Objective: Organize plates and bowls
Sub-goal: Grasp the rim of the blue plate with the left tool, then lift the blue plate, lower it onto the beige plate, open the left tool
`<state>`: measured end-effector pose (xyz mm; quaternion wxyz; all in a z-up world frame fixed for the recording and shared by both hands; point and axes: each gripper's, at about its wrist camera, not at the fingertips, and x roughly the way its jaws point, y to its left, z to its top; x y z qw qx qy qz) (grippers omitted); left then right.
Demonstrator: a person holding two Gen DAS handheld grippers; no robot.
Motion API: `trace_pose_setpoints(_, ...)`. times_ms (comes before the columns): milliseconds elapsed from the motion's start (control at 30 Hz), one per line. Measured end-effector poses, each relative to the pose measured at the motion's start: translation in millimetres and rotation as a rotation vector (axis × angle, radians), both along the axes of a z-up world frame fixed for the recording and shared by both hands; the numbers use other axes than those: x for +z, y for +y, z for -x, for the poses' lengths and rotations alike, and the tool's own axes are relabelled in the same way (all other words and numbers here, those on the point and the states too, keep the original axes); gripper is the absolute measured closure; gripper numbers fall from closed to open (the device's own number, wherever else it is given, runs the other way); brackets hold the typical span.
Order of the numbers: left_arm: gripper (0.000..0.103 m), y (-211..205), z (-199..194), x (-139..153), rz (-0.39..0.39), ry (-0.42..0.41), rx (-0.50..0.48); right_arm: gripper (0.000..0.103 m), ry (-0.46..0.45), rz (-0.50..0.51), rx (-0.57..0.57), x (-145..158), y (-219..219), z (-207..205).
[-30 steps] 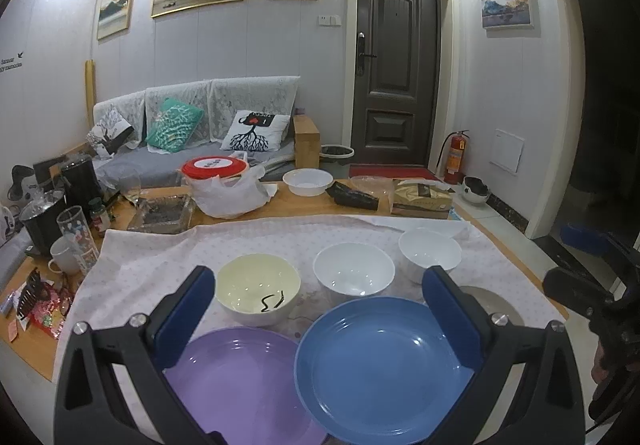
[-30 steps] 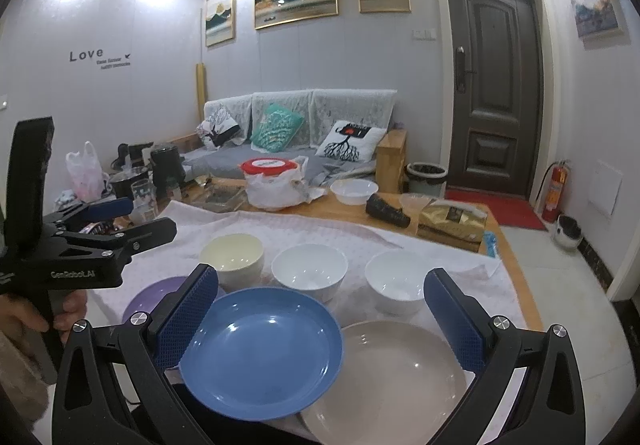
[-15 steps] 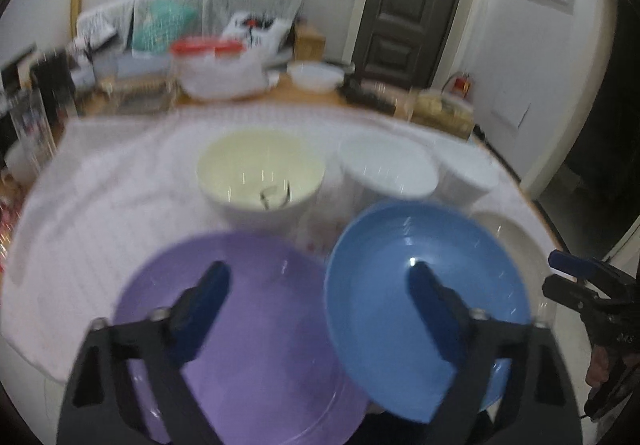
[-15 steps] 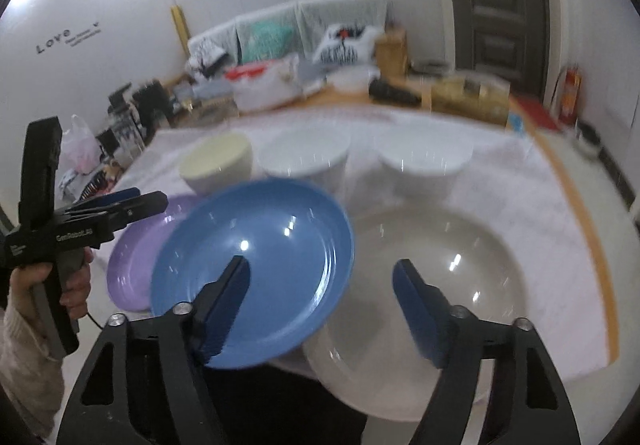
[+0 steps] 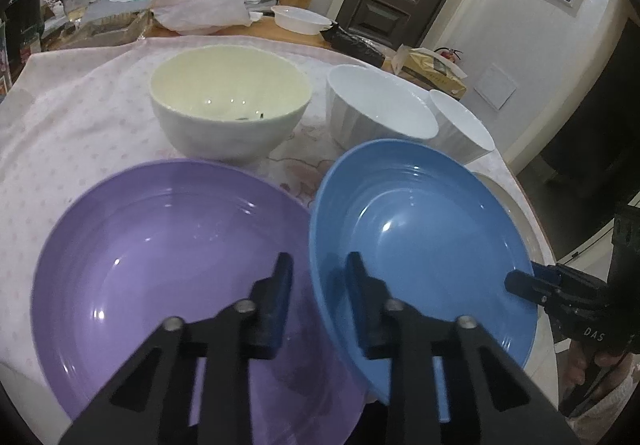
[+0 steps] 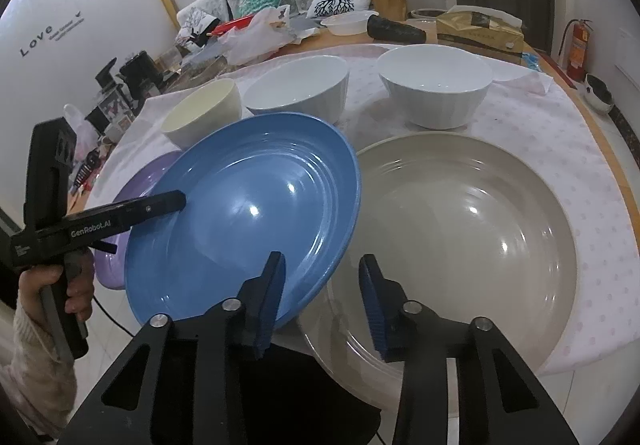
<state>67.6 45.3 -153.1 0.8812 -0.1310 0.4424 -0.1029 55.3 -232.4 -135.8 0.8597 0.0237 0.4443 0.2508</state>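
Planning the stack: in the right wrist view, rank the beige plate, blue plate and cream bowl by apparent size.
1. Beige plate and blue plate: look alike, and the blue one is tilted, so unranked.
2. Cream bowl: clearly smallest, though farther away.

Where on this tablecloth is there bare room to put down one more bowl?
Two bare patches: the tablecloth left of the cream bowl, and the strip right of the right white bowl and beige plate. The front row is crowded: the blue plate overlaps the purple plate and the beige one.
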Motion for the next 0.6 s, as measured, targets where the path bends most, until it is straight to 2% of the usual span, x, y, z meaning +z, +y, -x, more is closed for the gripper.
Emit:
trace_pose_setpoints(67,0.092,-2.3,2.7,3.1,-0.009,-0.007,-0.005,0.074,0.001,-0.003,0.009,0.8,1.2,1.0)
trace_pose_setpoints(100,0.092,-3.7,2.6,4.5,-0.015,-0.009,-0.007,0.076,-0.001,-0.003,0.012,1.0,2.0,1.6)
trace_pose_setpoints(600,0.093,-22.3,-1.9,19.7,-0.053,-0.022,-0.019,0.077,-0.034,-0.020,-0.007,11.4,-11.1,2.3)
